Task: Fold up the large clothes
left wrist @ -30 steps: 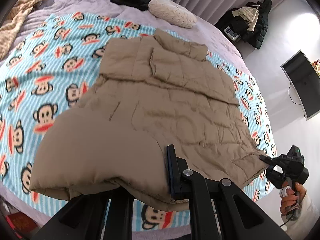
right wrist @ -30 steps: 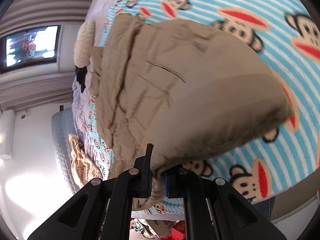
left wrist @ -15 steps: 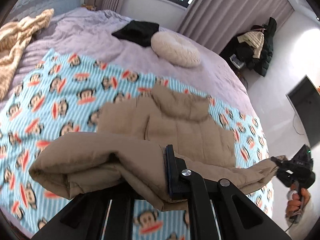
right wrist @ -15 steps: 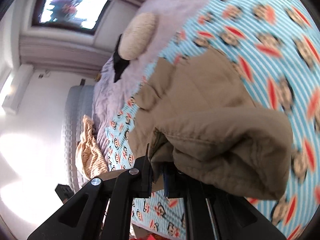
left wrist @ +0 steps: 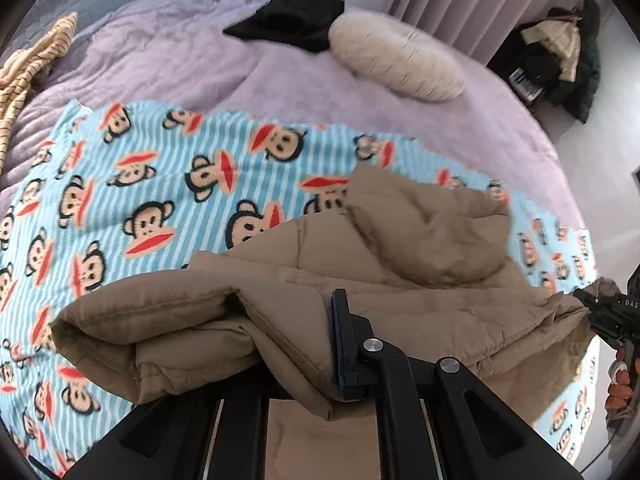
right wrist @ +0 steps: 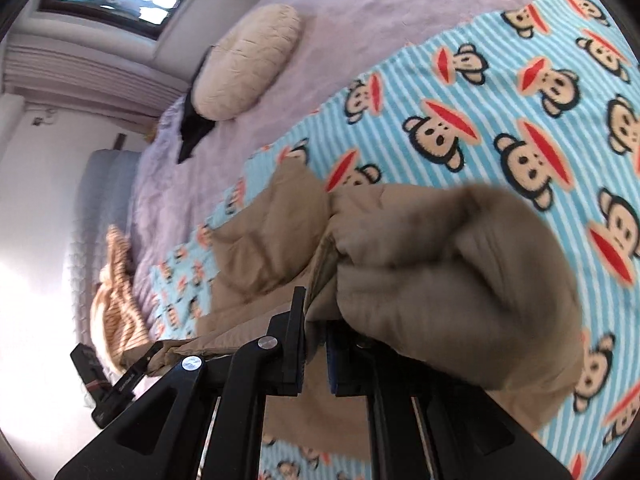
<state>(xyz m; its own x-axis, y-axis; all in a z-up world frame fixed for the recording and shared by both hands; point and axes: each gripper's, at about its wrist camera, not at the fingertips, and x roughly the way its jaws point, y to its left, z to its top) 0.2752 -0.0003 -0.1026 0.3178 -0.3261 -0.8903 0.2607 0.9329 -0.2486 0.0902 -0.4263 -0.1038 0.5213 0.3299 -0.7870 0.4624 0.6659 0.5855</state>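
Note:
A tan padded jacket (left wrist: 420, 240) lies on a blue striped monkey blanket (left wrist: 160, 184), its collar end away from me. The near hem is lifted and doubled over towards the collar. My left gripper (left wrist: 308, 320) is shut on that hem; one finger shows and cloth covers the other. At the right edge of the left wrist view, my right gripper (left wrist: 588, 304) pinches the hem's other corner, with a hand (left wrist: 620, 384) below it. In the right wrist view the right gripper (right wrist: 316, 320) is shut on a bunched fold of the jacket (right wrist: 440, 272), and the left gripper (right wrist: 140, 360) grips the far corner.
The blanket (right wrist: 500, 92) covers a bed with a lilac cover (left wrist: 320, 92). A cream pillow (left wrist: 396, 60) and a black garment (left wrist: 292, 24) lie near the head. A striped tan cloth (left wrist: 28, 64) sits at the left edge. Dark clothes (left wrist: 556, 48) are piled beside the bed.
Both grippers have carried the jacket's hem up off the blanket and forward towards the collar. The flat jacket is now doubled over, and more of the bed's head shows.

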